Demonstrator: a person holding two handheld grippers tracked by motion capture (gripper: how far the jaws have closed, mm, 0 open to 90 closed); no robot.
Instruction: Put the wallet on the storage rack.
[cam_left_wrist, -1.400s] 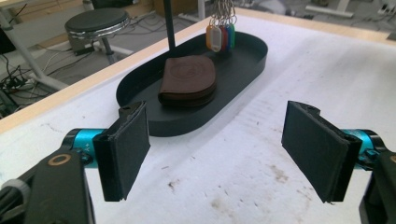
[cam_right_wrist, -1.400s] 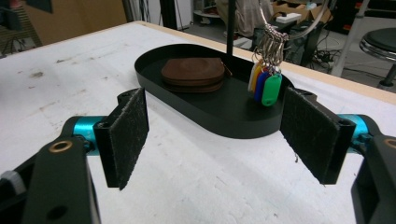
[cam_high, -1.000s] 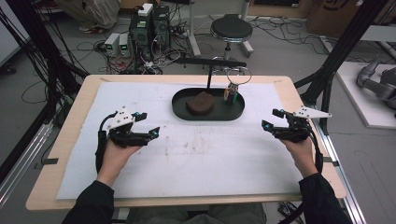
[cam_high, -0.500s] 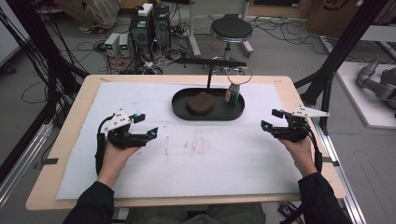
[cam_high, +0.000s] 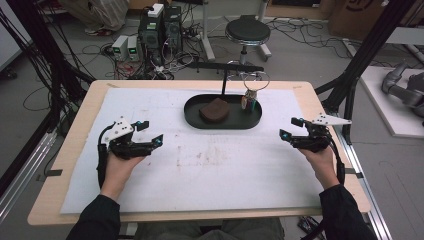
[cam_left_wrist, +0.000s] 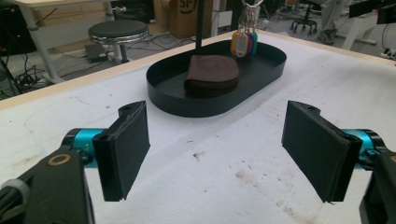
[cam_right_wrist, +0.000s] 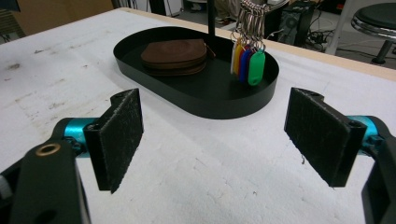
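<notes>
A black oval tray (cam_high: 194, 119) lies at the far middle of the white mat. In it rests a brown leather pouch (cam_high: 215, 110) (cam_left_wrist: 212, 74) (cam_right_wrist: 174, 55). Coloured key tags (cam_high: 249, 101) (cam_right_wrist: 246, 61) (cam_left_wrist: 243, 43) hang on rings from a black stand rising out of the tray. My left gripper (cam_high: 149, 134) (cam_left_wrist: 222, 154) is held open over the mat's left side, nothing between its jaws. My right gripper (cam_high: 291, 129) (cam_right_wrist: 224, 144) is open at the mat's right side, jaws toward the tray, also empty.
The white mat (cam_high: 210, 160) covers a wooden table (cam_high: 75, 150). Black frame poles (cam_high: 357, 70) stand at the table's right and left. Behind the table are a round stool (cam_high: 247, 31), computer boxes (cam_high: 160, 25) and cables on the floor.
</notes>
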